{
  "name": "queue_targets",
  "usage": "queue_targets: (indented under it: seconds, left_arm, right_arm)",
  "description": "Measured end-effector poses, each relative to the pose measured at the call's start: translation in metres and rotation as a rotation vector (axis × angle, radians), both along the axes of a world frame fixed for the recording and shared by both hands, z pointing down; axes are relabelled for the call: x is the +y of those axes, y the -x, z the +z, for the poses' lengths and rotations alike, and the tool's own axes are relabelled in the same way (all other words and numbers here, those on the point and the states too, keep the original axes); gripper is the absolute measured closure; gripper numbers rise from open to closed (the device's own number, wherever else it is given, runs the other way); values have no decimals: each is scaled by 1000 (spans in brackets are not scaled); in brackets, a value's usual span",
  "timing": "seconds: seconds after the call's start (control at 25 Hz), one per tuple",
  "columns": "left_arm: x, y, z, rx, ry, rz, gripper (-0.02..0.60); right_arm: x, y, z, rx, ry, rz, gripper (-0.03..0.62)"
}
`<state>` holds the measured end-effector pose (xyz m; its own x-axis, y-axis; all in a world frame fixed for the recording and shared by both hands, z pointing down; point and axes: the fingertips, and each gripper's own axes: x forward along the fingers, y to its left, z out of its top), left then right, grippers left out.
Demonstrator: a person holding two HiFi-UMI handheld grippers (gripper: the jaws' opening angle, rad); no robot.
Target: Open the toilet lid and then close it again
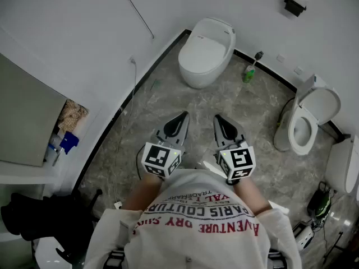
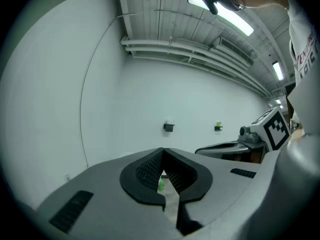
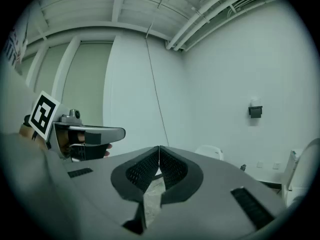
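While both grippers hover side by side in front of the person's chest, neither touches anything. The left gripper (image 1: 183, 116) has its fingers pressed together, tip to tip, with nothing between them. It's the same story on the right gripper (image 1: 219, 119): fingers closed and empty.

Straight ahead and well apart from both sits the white toilet (image 1: 205, 54), backed against the wall, its lid (image 1: 201, 52) lying flat over the bowl. That looks like the one to work on, because the second toilet (image 1: 309, 118) off to the right already has its lid up. A green bottle (image 1: 248, 73) stands on the marbled floor (image 1: 168, 102) between the two.

Now, the handling. That lid reads as smooth, glossy moulded plastic, so I'd judge it rigid, fairly light and slippery under the pads. It should hinge at the wall end, so the place to take hold is the front rim nearest the person, where the leverage is best. From this height I can't make out whether a lip or gap shows there. Closed fingers could hook under it, and on the way back down it wants lowering, not dropping.
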<state>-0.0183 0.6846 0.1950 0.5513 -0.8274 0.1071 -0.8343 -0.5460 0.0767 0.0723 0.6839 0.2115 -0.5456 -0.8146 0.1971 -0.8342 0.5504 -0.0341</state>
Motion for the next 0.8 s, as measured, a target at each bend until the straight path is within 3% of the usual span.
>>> queue_targets:
  seconds: [0.52,0.8]
  left_arm:
    - [7,7,10,15,24,27,574]
    - [3,53,19,31,35,29,574]
  right_arm:
    - [4,4,5,-35,14,50,579]
    - [0,39,12,-62,42,94,579]
